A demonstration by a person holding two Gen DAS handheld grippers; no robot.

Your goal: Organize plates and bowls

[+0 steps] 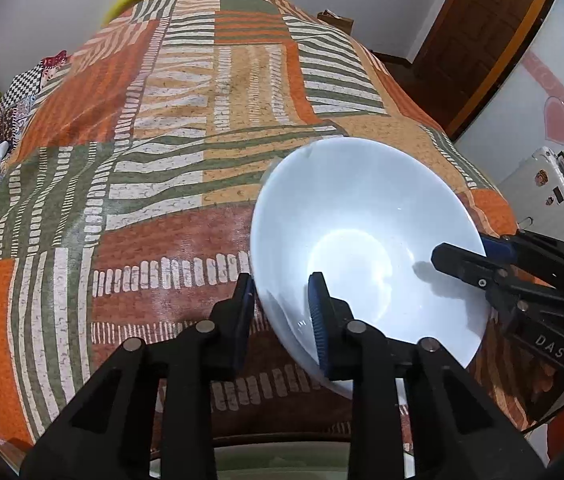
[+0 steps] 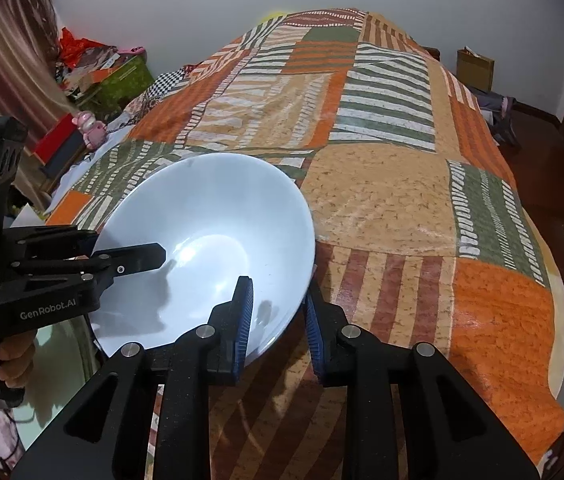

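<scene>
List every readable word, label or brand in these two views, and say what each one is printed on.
"DAS" – on the black body of the right claw, seen from the left wrist view.
"GenRobot.AI" – on the black body of the left claw, seen from the right wrist view.
Stickers on the white fridge: too small and blurred to read.
The white bowl and patterned bedspread carry no text.

The white bowl (image 1: 366,240) hides the bedspread (image 1: 201,120) beneath it, and whether it rests there or hangs tilted is hard to tell. Something pale green and glassy (image 1: 282,460) below is cut off by the frame. A hand (image 2: 9,356) shows only partly, perhaps gripping the handle
</scene>
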